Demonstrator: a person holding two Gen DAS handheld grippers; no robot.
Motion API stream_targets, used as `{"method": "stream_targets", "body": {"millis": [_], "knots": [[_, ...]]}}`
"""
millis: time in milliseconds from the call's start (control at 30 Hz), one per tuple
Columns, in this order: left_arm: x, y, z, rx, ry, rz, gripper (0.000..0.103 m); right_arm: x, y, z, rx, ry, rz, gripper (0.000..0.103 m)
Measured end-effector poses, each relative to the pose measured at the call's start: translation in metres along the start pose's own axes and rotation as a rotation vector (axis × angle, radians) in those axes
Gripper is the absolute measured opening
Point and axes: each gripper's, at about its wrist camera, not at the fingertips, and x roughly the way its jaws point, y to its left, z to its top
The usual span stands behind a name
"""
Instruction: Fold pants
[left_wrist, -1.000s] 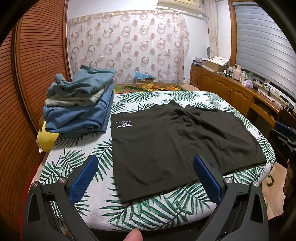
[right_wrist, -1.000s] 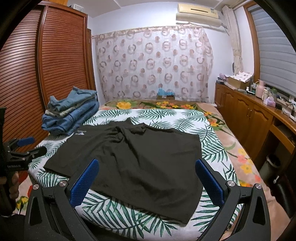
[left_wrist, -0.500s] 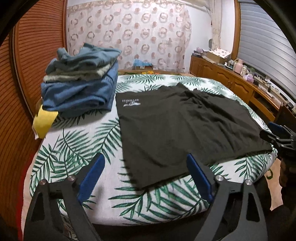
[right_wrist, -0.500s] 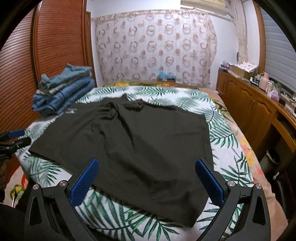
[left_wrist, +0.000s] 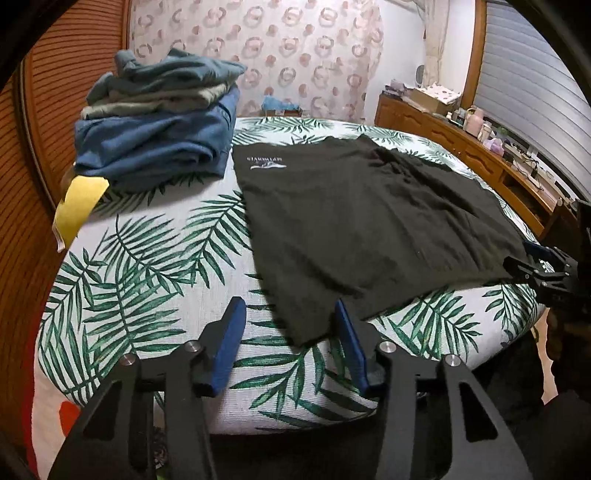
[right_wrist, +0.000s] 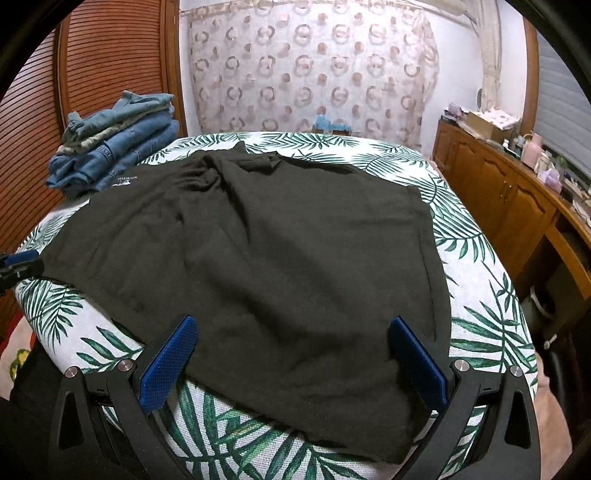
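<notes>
Black pants (left_wrist: 354, 221) lie flat on the leaf-print bed (left_wrist: 147, 258), beside a stack of jeans (left_wrist: 155, 140). Left claw (left_wrist: 288, 325) tilts down at the near corner, jaws just narrowing, corner between them, pads not pressing. Right claw (right_wrist: 291, 339) angles down over the near hem, spread wide, gripping nothing.

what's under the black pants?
The black pants lie flat on the palm-leaf bedspread, which shows all around them. Whatever sits beneath the fabric itself is covered; no bulge shows.
</notes>
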Motion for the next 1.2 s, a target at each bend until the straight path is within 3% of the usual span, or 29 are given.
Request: {"method": "stream_targets", "body": {"millis": [167, 433, 667, 867, 1200], "knots": [[0.000, 0.000, -0.002, 0.011, -0.006, 0.004, 0.047, -0.010, 0.001, -0.001, -0.010, -0.010, 0.005, 0.103], [-0.003, -0.007, 0.001, 0.023, -0.019, -0.049, 0.008, -0.021, 0.007, -0.005, -0.020, 0.000, 0.010, 0.103], [-0.022, -0.016, 0.015, 0.029, -0.087, -0.104, 0.006, -0.018, 0.001, -0.006, -0.019, 0.003, 0.018, 0.103], [-0.028, -0.036, 0.034, 0.076, -0.121, -0.143, 0.006, 0.005, -0.006, 0.021, -0.007, 0.011, 0.029, 0.099], [-0.025, -0.073, 0.067, 0.157, -0.157, -0.226, 0.005, -0.009, -0.012, 0.022, 0.003, -0.030, 0.032, 0.099]]}}
